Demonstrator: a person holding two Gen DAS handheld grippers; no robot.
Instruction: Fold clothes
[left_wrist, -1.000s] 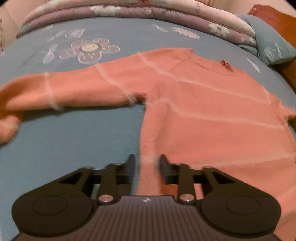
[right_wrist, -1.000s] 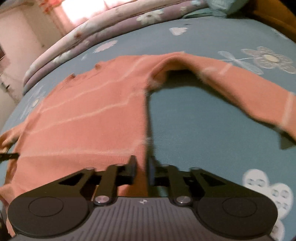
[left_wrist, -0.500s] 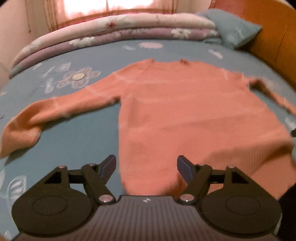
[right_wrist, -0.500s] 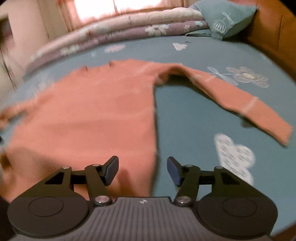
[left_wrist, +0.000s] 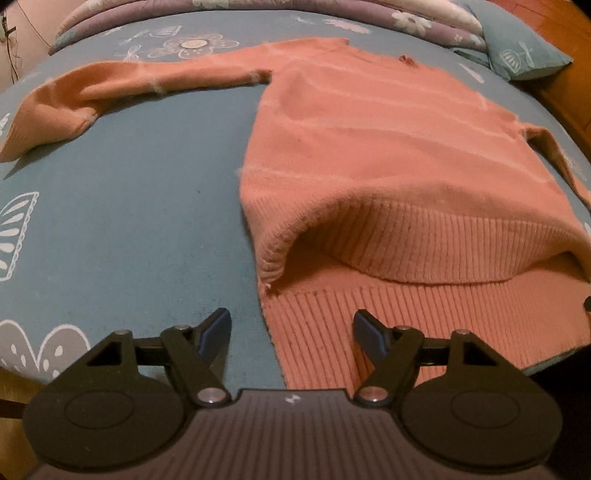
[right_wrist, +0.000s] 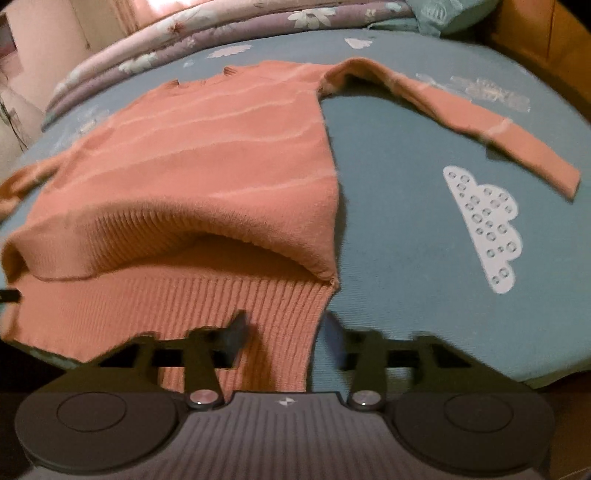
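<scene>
A salmon-orange knit sweater (left_wrist: 369, 147) (right_wrist: 221, 158) lies flat on the blue bedsheet, collar away from me, both sleeves spread outward. Its ribbed hem (left_wrist: 424, 332) is nearest; the top layer arches up, so the hem gapes. My left gripper (left_wrist: 291, 332) hovers at the hem's left corner; the jaws are closing, still wide, with the hem's edge between them untouched. My right gripper (right_wrist: 284, 334) is at the hem's right corner. Its blurred jaws are closing around the ribbed edge, with a gap left on both sides.
The blue bedsheet (left_wrist: 129, 221) bears white flower and cloud prints (right_wrist: 484, 221). Folded floral quilts (right_wrist: 221, 33) run along the far side, with a blue pillow (left_wrist: 521, 51) and a wooden headboard (right_wrist: 535, 33) at the far right. The bed's near edge lies just beneath both grippers.
Both grippers, earlier nearly shut on the sweater's side edges, opened and drew back to the hem corners. The right jaws have since narrowed; the hem now gapes.
</scene>
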